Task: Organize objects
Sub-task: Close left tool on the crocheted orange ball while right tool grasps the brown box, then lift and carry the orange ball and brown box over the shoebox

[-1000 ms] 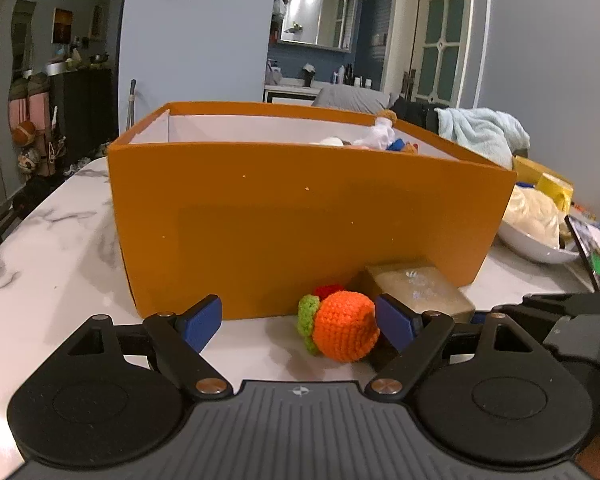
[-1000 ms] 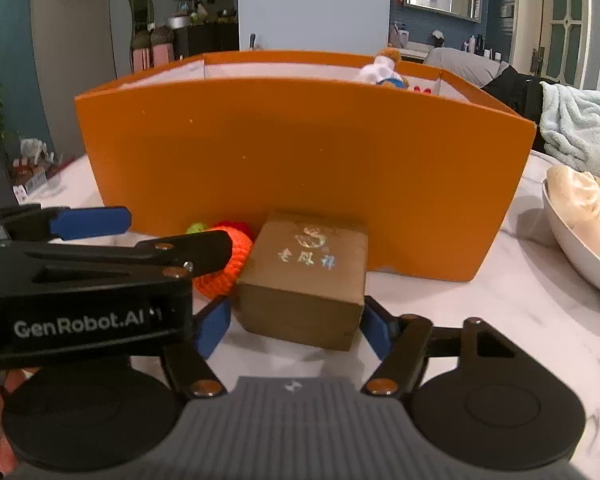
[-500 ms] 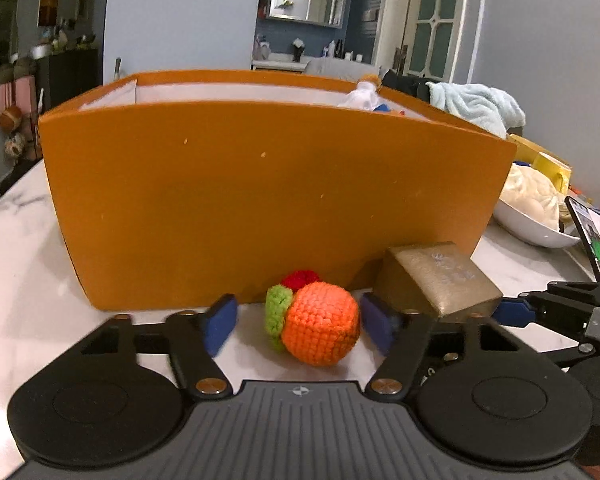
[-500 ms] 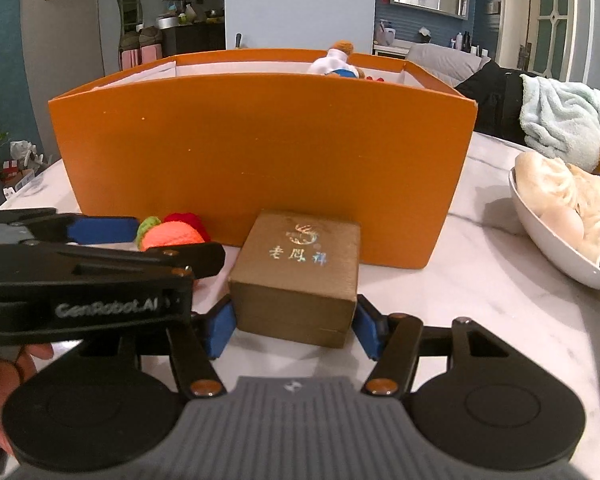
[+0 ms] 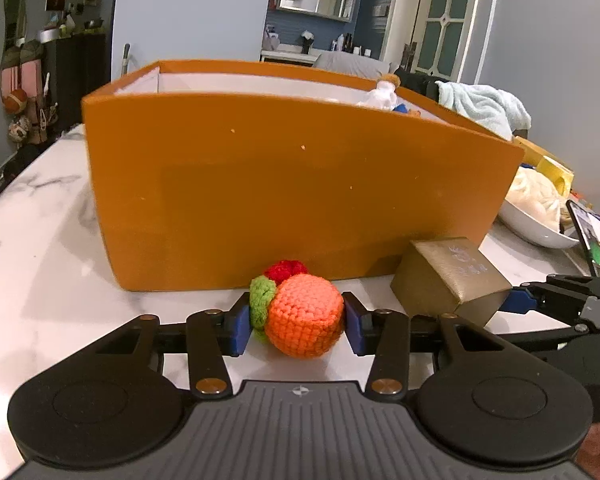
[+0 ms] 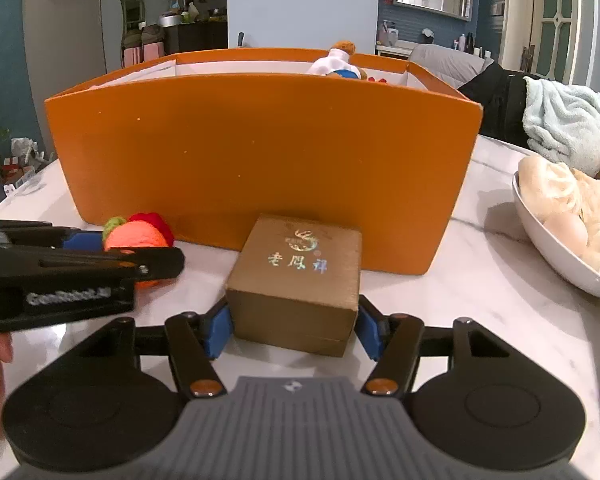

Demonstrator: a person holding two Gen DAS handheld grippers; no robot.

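Left gripper [image 5: 296, 324] clamps crochet ball [image 5: 304, 322]; right gripper [image 6: 294, 326] grips brown box [image 6: 300, 276], lettering visible only there

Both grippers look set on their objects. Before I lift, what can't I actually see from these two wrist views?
- Inside of the orange box: its front wall hides the floor in both views; only a toy's top shows.
- Red crochet piece: mostly behind the orange crochet ball, left wrist view.
- Brown box underside and back: hidden in both views.
- White bowl: cut off by the right wrist view's edge.
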